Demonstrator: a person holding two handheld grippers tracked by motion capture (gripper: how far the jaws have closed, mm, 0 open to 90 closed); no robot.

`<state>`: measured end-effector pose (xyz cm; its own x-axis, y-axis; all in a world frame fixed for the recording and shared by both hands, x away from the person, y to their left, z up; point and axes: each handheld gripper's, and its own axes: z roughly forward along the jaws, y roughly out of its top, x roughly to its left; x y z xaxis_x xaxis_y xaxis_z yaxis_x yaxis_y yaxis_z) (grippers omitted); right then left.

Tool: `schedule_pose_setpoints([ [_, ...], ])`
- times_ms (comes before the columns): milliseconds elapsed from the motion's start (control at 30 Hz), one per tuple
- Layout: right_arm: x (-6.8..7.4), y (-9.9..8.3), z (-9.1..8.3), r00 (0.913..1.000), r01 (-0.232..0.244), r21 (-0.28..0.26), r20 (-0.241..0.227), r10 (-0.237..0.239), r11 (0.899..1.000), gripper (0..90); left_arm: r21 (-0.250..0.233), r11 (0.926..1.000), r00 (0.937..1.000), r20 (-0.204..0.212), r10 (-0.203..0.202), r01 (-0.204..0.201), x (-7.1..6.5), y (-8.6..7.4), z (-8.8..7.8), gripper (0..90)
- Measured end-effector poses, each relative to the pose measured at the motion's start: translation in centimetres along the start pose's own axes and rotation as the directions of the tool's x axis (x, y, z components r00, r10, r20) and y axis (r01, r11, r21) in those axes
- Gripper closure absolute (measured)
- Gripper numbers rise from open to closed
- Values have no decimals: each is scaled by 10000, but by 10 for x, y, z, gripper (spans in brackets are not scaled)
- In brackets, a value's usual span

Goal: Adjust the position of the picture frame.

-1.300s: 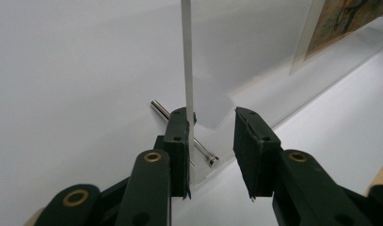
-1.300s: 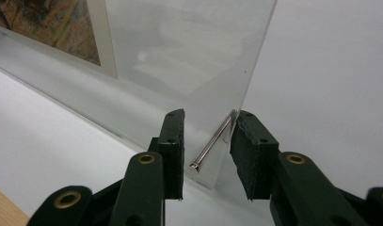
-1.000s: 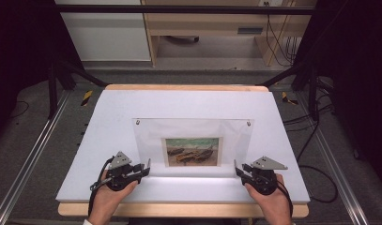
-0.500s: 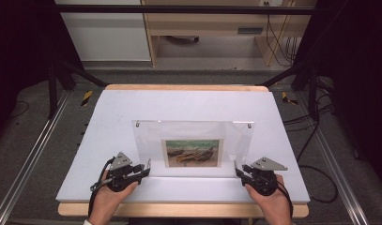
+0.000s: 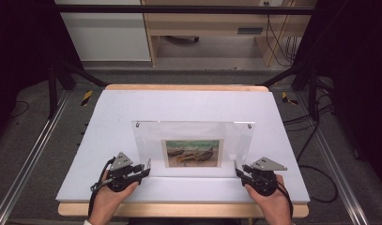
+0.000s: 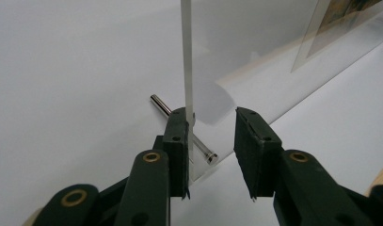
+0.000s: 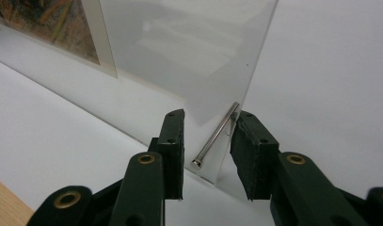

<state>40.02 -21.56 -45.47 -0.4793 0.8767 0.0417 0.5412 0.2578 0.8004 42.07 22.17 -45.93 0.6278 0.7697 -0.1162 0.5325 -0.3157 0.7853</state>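
The clear frame [image 5: 193,147] stands mid-picture on my table [image 5: 109,117]. My left gripper [image 5: 142,168] and right gripper [image 5: 239,172] straddle its bottom corners, jaws part-open (nothing clamped). I'd close evenly beside each pin [image 6: 182,129], then lift level.

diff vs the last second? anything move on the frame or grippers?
No visible change. The acrylic photo frame stands upright on the white board, with the left gripper and right gripper at its lower corners, jaws astride the metal pins as before.
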Motion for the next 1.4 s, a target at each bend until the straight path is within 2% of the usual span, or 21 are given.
schedule_pose_setpoints([
  [600,-1,0,-1,10000,-17,14,-3,17,10000,647,51,9999,10000,16,91,-92,-2,0,0,655],
  [733,-1,0,0,10000,-41,-4,-23,41,10000,642,78,9999,10000,52,80,-81,-1,1,0,655],
  [800,-1,0,0,9999,-113,-16,-30,113,9999,634,6,10000,9999,100,-52,52,-1,1,1,649],
  [867,-2,0,0,9999,-100,-26,-98,100,9999,597,-246,9996,9997,168,-160,164,-1,1,1,614],
  [1000,-1,1,1,9999,-142,-118,23,143,9998,416,-439,9990,9997,-246,-57,46,-2,3,1,404],
  [1067,-2,2,1,9993,-381,-194,53,383,9991,336,-554,9983,9995,-245,-213,199,0,3,1,322],
  [1100,-3,3,0,9994,-345,-244,82,347,9991,302,-616,9978,9994,-228,-276,261,1,4,1,297],
  [1267,-3,5,0,9995,-300,-456,104,305,9985,213,-979,9949,9994,-224,-271,248,1,5,-2,237],
  [1400,-2,7,-1,9998,-83,-630,183,95,9980,186,-1167,9929,9994,-248,-251,221,2,6,-3,206],
])
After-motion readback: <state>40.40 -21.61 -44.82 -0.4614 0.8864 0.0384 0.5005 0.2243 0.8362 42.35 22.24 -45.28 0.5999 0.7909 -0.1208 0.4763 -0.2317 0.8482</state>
